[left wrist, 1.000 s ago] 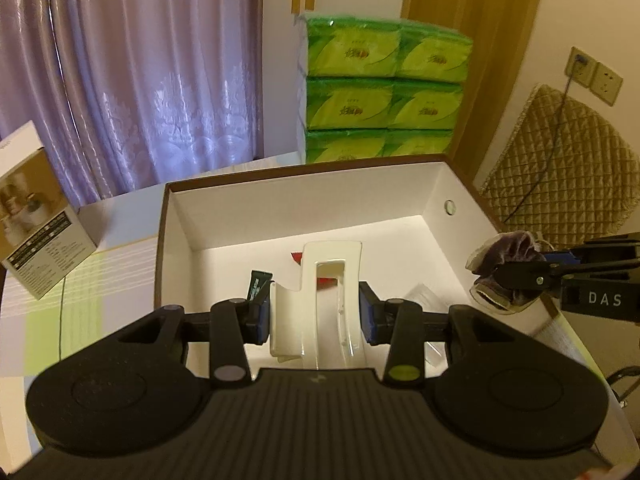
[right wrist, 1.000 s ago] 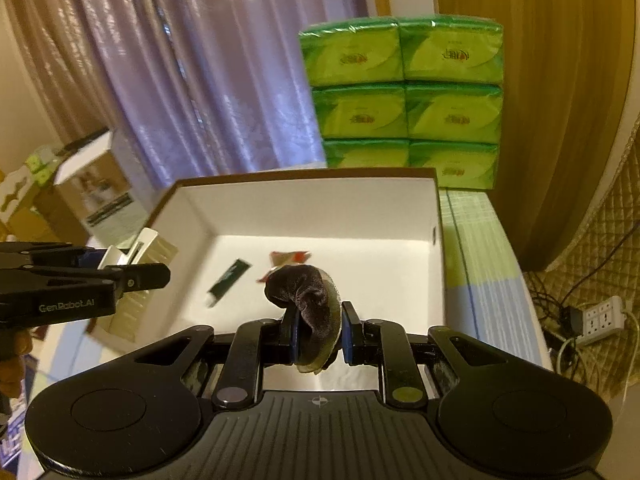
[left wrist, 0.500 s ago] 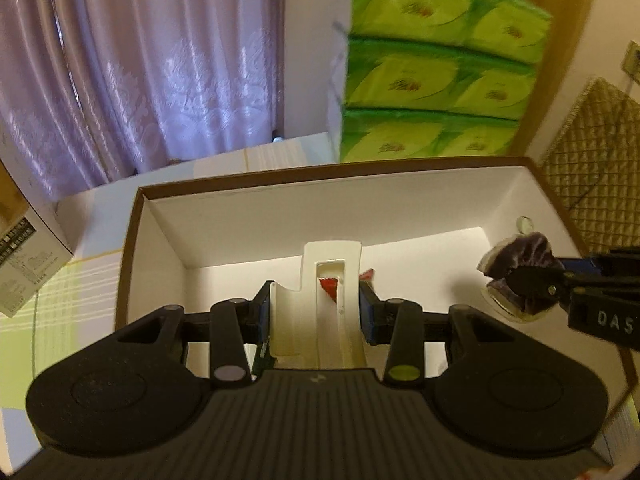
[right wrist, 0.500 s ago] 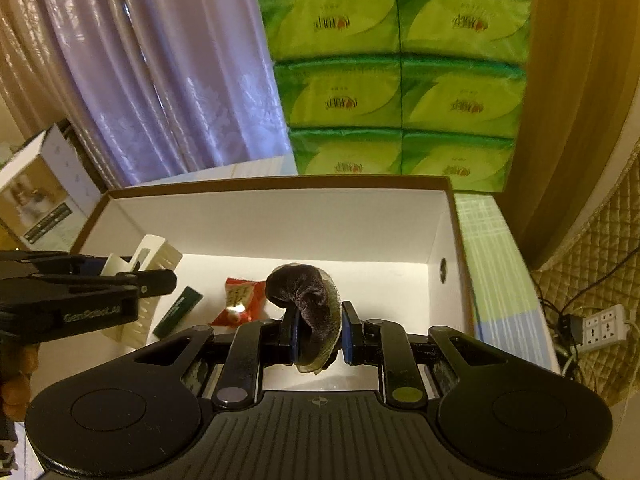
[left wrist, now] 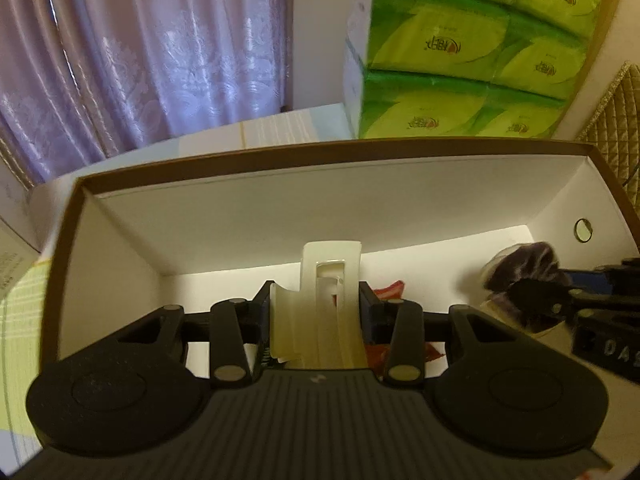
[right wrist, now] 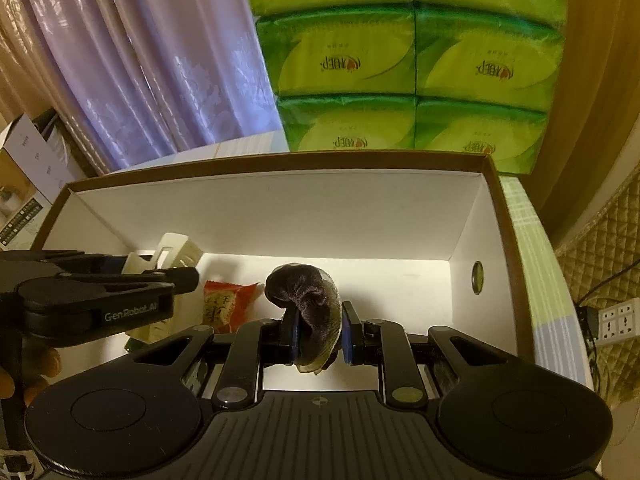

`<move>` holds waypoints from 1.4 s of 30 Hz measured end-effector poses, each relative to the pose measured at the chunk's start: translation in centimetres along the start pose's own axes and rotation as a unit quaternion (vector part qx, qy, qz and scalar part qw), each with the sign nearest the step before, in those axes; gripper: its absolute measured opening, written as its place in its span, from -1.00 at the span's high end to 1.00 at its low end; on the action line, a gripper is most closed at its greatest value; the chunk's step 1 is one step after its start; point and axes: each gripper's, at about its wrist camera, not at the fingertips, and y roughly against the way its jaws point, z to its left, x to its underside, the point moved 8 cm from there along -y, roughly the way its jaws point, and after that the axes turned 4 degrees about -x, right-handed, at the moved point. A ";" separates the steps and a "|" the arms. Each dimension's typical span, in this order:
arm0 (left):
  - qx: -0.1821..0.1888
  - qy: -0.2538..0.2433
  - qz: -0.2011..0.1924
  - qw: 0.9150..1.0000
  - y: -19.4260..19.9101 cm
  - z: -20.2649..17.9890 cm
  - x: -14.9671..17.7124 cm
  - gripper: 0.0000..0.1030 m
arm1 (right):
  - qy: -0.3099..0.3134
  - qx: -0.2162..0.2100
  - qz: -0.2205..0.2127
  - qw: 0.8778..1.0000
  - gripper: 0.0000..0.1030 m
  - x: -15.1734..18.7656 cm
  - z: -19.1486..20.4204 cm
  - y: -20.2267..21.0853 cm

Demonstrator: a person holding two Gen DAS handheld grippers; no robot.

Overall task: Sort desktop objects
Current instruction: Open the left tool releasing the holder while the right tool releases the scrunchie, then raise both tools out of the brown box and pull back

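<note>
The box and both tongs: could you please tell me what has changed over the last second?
Both tongs moved forward and down into the box: the left tongs carried the cream hair clip in over the red packet, and the right tongs brought the dark velvet scrunchie inside. Neither let go. The packet stayed put.

My two grippers are black, with blue pads (right wrist: 295,330) on the fingers. The clip (left wrist: 320,304) I hold on the left is cream, pale and slightly translucent. The scrunchie (right wrist: 310,300) on my right is dark purple-brown velvet with a beige mesh edge. The box (right wrist: 280,212) is white inside with a brown rim. In it lies a red snack packet (right wrist: 224,304) with pale printing. Behind stand tissue packs (right wrist: 412,60), bright green with yellow-green leaf shapes. The curtain (left wrist: 160,52) is lilac with a white lace pattern.
</note>
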 end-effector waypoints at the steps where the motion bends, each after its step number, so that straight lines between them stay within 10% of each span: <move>1: 0.000 0.001 0.002 1.000 -0.2 0.0 -0.1 0.29 | 0.000 0.000 0.001 1.000 0.67 0.0 -0.1 -0.2; 18: -0.010 -0.021 -0.016 1.000 0.6 0.4 -1.1 0.09 | -0.008 0.003 -0.014 1.000 0.66 -0.9 -0.2 -0.9; 23: -0.016 -0.032 -0.024 0.999 1.4 0.7 -1.3 -0.10 | -0.010 -0.001 -0.046 0.999 -0.16 -1.6 -0.2 -0.1; 30: -0.015 -0.036 -0.038 0.999 3.2 1.0 -1.2 -0.33 | 0.026 -0.007 -0.045 0.999 -0.20 -1.3 0.7 1.3; 42: -0.013 -0.048 -0.059 0.997 7.6 1.2 0.2 -0.65 | 0.047 -0.018 -0.075 0.996 -0.89 0.6 1.4 6.5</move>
